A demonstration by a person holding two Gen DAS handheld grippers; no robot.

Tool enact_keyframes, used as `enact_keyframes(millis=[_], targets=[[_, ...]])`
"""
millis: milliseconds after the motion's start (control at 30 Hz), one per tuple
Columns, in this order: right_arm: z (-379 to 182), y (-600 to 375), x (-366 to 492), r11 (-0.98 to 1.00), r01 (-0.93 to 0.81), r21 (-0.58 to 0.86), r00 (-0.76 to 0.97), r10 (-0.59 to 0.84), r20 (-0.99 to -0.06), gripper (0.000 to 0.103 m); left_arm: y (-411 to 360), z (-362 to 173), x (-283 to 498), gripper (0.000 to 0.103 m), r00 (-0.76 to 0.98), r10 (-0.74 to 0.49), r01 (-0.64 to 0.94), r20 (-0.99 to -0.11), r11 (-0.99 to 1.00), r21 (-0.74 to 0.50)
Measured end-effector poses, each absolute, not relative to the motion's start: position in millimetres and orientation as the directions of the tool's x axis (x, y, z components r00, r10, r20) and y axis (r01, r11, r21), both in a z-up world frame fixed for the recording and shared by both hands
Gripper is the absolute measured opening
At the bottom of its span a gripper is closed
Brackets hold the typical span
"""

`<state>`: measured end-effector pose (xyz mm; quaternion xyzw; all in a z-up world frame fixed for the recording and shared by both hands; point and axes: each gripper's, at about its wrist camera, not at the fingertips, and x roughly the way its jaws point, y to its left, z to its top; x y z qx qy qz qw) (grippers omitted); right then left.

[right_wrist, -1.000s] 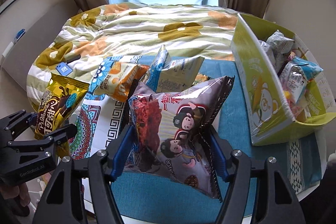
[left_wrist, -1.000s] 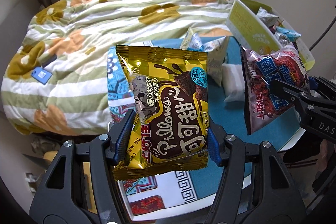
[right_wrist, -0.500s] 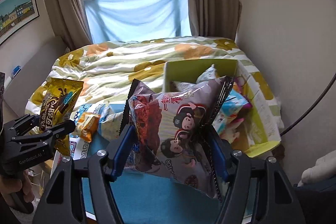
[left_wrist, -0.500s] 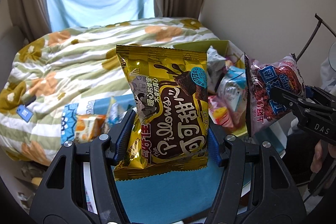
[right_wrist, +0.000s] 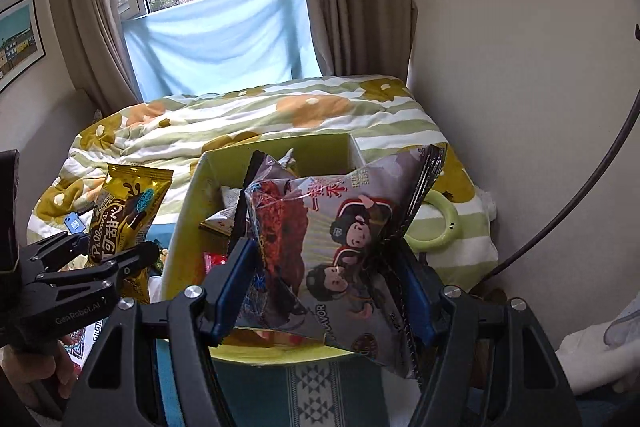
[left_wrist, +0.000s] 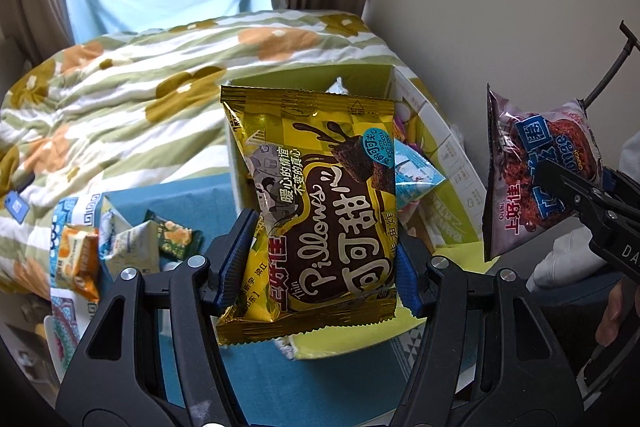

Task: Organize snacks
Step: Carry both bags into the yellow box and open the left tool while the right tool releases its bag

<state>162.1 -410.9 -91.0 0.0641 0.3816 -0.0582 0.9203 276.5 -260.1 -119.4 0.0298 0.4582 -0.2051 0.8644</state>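
My left gripper [left_wrist: 320, 259] is shut on a gold and brown Pillows snack bag [left_wrist: 316, 211], held upright in the air over the near side of the lime-green snack box [left_wrist: 452, 187]. My right gripper [right_wrist: 328, 287] is shut on a grey-purple snack bag with cartoon figures [right_wrist: 344, 247], also hanging above that box [right_wrist: 180, 227]. The right wrist view shows the gold bag [right_wrist: 124, 215] and left gripper [right_wrist: 116, 259] at the left. In the left wrist view the purple bag [left_wrist: 536, 171] hangs at the right. Several packets lie in the box.
Several loose snack packets [left_wrist: 120, 247] lie on the blue tablecloth [left_wrist: 192, 195] at the left. Behind the table is a bed with a flowered striped quilt [left_wrist: 140, 99]. A wall stands at the right, with a green ring [right_wrist: 440, 227] on the bed near it.
Both grippers have carried their bags to the right and upward, from over the loose snacks to above the green box. Both grips are unchanged.
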Motion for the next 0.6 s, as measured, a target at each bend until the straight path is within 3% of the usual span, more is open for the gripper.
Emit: enact_keyframes(millis=[33, 100, 133, 167, 367, 600], targets=[[-93, -416, 164, 0.984, 0.161, 0.07, 0.697, -0.063, -0.715, 0.064, -263, -123, 279, 0.06, 0.488, -0.324, 0.379, -0.81, 0.915, -0.138], [-98, -425, 167, 0.983, 0.173, 0.065, 0.682, -0.072, -0.727, 0.064, -267, -130, 282, 0.083, 0.481, -0.306, 0.384, -0.821, 0.916, -0.117], [-100, -427, 168, 0.981, 0.179, 0.068, 0.676, -0.072, -0.734, 0.064, -268, -131, 281, 0.1, 0.488, -0.288, 0.382, -0.824, 0.919, -0.095], [-102, -431, 168, 0.98, 0.184, 0.072, 0.67, -0.072, -0.739, 0.064, -267, -131, 279, 0.103, 0.503, -0.28, 0.382, -0.818, 0.921, -0.08], [-114, -438, 168, 0.977, 0.205, 0.06, 0.65, -0.09, -0.755, 0.064, -237, -132, 274, 0.103, 0.49, -0.291, 0.36, -0.822, 0.926, -0.114], [-119, -422, 175, 0.992, 0.104, 0.072, 0.68, -0.019, -0.733, 0.064, -203, -128, 272, 0.103, 0.513, -0.252, 0.302, -0.821, 0.948, -0.102]])
